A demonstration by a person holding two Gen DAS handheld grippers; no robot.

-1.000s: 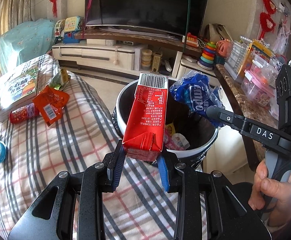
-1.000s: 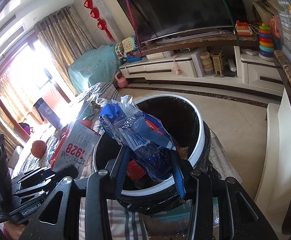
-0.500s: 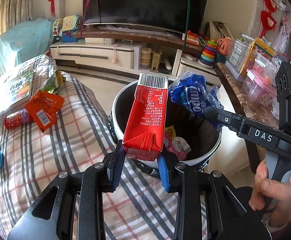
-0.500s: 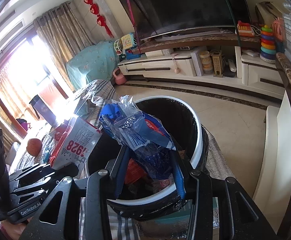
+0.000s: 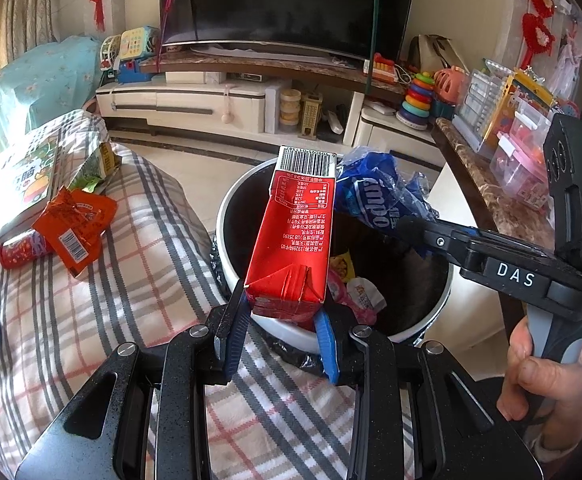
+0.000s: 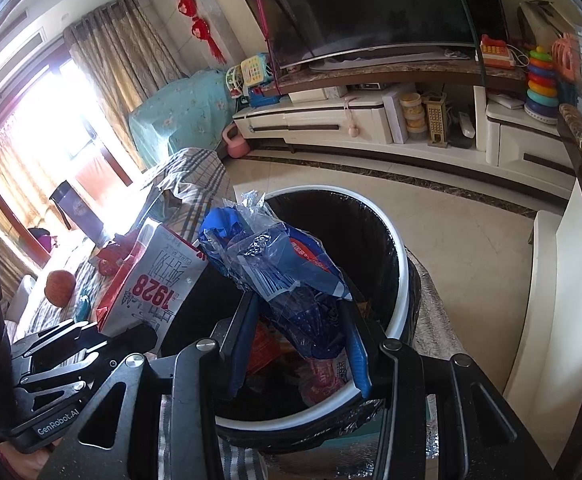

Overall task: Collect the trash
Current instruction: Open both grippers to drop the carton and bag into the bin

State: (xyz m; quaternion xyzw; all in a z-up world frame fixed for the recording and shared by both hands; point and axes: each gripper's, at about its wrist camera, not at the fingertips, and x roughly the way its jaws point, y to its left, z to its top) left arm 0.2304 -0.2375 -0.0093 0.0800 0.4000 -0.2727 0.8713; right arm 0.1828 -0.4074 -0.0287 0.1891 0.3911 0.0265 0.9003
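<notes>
My left gripper [image 5: 281,320] is shut on the bottom of a red milk carton [image 5: 297,232], which stands tilted over the near rim of the round trash bin [image 5: 227,256]. The bin has a white rim and a black liner, with wrappers inside. My right gripper [image 6: 299,340] is shut on a crumpled blue plastic snack bag [image 6: 287,276], held above the bin's opening [image 6: 403,264]. In the left wrist view the blue bag [image 5: 375,196] hangs over the bin's far right side. In the right wrist view the carton [image 6: 155,280] shows left of the bag.
A plaid-covered surface [image 5: 103,292] lies left of the bin with an orange wrapper [image 5: 75,224], a red can [image 5: 21,250], a green packet [image 5: 95,166] and books [image 5: 19,184]. A marble-topped counter [image 5: 487,196] with plastic boxes stands on the right. A TV cabinet [image 5: 251,100] runs behind.
Both grippers, with carton and bag still held, have edged closer over the bin; the bin sits a little lower and nearer in both views.
</notes>
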